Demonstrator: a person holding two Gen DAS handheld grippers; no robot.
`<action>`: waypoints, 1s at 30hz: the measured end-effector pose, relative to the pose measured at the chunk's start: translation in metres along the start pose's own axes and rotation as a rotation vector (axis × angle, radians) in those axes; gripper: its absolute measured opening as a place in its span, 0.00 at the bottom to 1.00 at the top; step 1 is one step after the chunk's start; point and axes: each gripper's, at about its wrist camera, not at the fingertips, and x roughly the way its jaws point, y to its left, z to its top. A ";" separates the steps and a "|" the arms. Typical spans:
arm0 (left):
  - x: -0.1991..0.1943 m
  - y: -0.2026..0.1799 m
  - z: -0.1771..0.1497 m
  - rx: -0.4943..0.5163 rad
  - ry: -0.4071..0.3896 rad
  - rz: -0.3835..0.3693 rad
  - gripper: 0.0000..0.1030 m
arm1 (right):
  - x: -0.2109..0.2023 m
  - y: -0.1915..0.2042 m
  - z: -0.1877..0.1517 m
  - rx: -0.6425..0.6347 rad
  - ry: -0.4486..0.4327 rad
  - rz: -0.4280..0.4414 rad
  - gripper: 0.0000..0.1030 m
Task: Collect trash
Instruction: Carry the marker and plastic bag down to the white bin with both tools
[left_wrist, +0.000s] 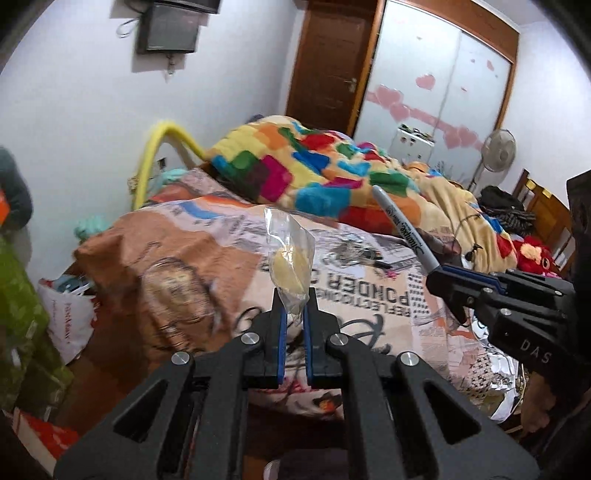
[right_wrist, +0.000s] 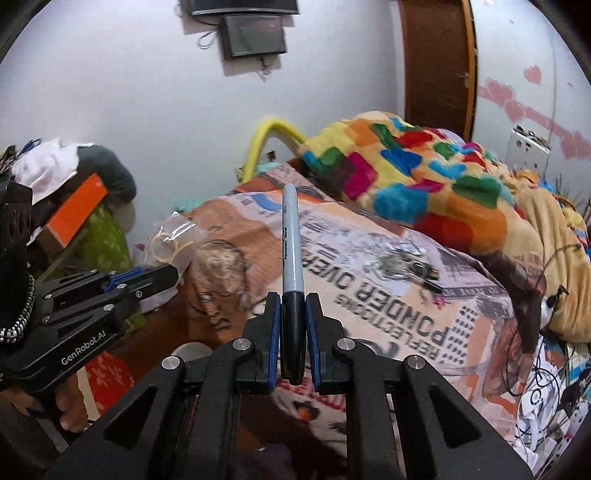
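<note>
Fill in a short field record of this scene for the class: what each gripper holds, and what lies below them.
left gripper: shut on clear plastic bag of yellow rubber bands
right gripper: shut on grey-barrelled black-capped marker pen
below: bed with newspaper-print sheet
further back on bed: multicoloured patchwork blanket

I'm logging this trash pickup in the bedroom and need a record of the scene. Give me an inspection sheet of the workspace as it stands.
Surface: bed under a newsprint-pattern cover, rumpled.
Job's things: clear plastic bag with rubber bands inside; marker, capped end between the pads.
Clutter: colourful block-pattern blanket heaped on the bed; small items lying on the cover, too blurred to name.
Grippers: left tongs shut on the bag; right tongs shut on the marker; both above the bed.
Cables: thin wires at the bed's right edge.
Surroundings: wooden door, standing fan, white shopping bag on the floor.
</note>
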 end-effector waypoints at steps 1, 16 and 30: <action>-0.008 0.010 -0.004 -0.011 -0.004 0.011 0.06 | 0.000 0.009 0.000 -0.006 -0.002 0.002 0.12; -0.078 0.143 -0.081 -0.162 0.036 0.193 0.06 | 0.035 0.141 -0.025 -0.115 0.071 0.153 0.12; -0.052 0.214 -0.162 -0.312 0.211 0.252 0.06 | 0.113 0.212 -0.073 -0.206 0.289 0.225 0.12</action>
